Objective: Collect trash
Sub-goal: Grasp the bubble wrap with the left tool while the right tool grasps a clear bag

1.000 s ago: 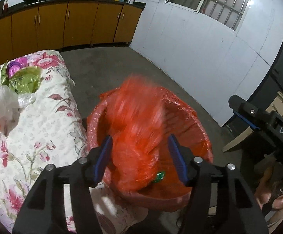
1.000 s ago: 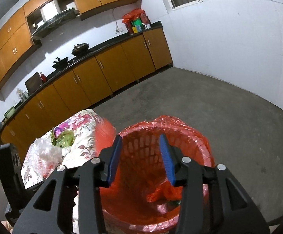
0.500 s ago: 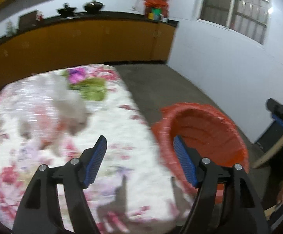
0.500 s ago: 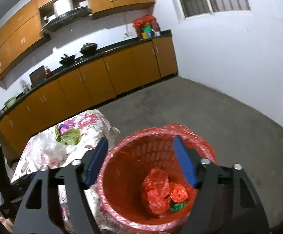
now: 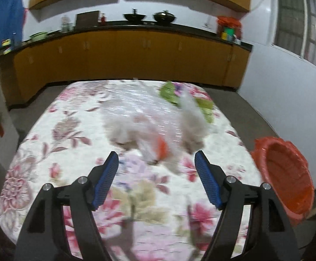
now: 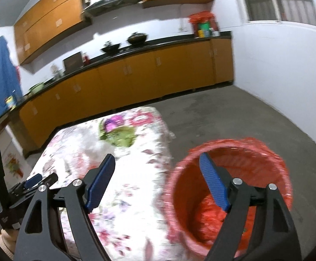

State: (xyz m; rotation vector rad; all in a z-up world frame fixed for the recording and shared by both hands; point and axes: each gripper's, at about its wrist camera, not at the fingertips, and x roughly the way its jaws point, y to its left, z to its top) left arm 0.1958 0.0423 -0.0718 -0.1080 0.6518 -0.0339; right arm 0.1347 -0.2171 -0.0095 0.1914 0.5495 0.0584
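While orange cabinets (image 5: pixel 136 58) lined the kitchen wall, a floral-clothed table (image 5: pixel 55 152) carried blurred white bags (image 5: pixel 155 134); beside it a red bin (image 6: pixel 229 187) held red trash (image 6: pixel 210 208). Left gripper (image 5: pixel 156 159) and right gripper (image 6: pixel 158 163) gaped wide, empty.

- We note white walls (image 6: pixel 277 69) and a grey concrete floor (image 6: pixel 223 121).
- We record orange base cabinets (image 5: pixel 136 58) under a dark worktop (image 5: pixel 136 27); matching wall cabinets (image 6: pixel 49 26) above.
- We see a barred window (image 6: pixel 277 0) at right.
- Two dark pots (image 5: pixel 149 17) stand on the worktop.
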